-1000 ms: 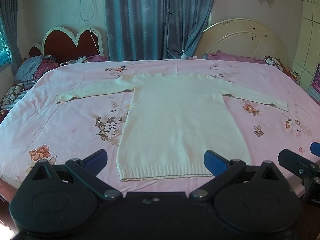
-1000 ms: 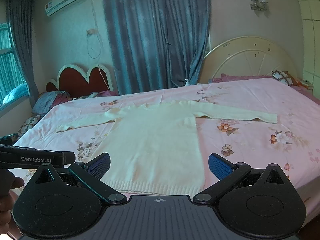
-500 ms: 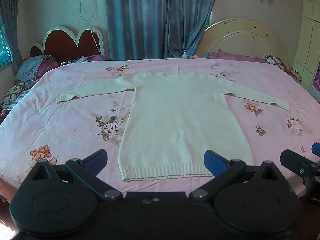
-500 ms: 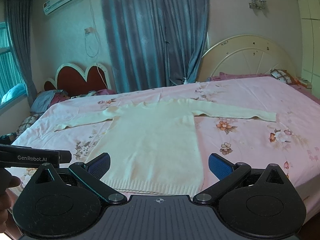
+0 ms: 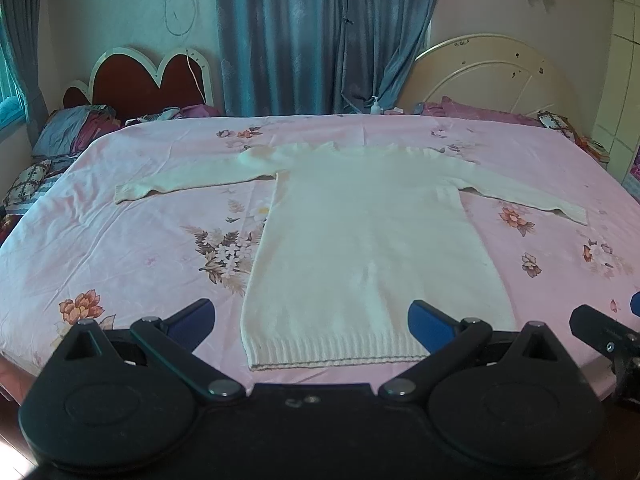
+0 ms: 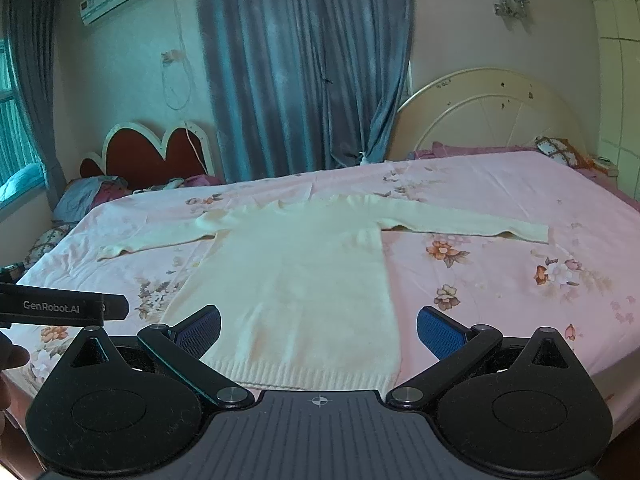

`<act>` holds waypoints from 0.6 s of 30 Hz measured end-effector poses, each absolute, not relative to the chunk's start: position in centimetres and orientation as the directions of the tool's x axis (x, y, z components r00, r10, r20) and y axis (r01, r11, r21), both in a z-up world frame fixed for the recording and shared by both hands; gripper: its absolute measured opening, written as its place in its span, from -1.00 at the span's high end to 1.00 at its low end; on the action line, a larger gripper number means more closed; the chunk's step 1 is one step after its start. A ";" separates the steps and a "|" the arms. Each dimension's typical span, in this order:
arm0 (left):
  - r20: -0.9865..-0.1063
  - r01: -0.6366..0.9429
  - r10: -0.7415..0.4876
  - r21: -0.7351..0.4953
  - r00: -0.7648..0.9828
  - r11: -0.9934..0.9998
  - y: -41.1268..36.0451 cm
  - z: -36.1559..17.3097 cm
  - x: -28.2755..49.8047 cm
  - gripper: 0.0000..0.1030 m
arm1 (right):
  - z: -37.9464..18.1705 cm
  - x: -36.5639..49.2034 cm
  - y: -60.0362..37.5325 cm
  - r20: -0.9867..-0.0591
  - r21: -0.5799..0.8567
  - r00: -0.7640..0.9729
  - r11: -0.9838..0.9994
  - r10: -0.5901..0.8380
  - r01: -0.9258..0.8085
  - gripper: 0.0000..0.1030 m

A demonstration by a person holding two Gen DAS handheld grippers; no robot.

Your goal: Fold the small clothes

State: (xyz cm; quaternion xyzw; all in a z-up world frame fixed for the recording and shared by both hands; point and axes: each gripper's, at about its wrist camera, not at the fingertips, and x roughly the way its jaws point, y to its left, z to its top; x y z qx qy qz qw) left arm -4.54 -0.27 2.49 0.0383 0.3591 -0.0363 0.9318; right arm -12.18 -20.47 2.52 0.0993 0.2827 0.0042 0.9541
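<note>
Cream sweater (image 5: 368,240) lies flat, sleeves outspread; both tongs (image 5: 310,318) (image 6: 318,326) wide, empty

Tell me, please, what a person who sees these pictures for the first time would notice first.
The eye goes first to the cream knitted sweater, spread flat with both sleeves out across the middle of the pink floral bedsheet. Next come the left gripper and right gripper, both open near its ribbed hem.
</note>
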 end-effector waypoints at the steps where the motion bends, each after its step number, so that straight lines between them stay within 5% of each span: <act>1: -0.674 0.096 -0.040 0.045 0.738 0.994 -0.2 2.4 -4.3 -0.99 | 2.5 -12.1 -20.5 -0.538 0.193 0.841 0.980 0.063 0.050 -1.00; 18: -0.705 0.083 -0.040 0.027 0.708 0.996 0.8 1.0 1.4 -0.99 | 1.2 -7.6 -21.5 -0.563 0.191 0.826 0.975 0.017 0.110 -1.00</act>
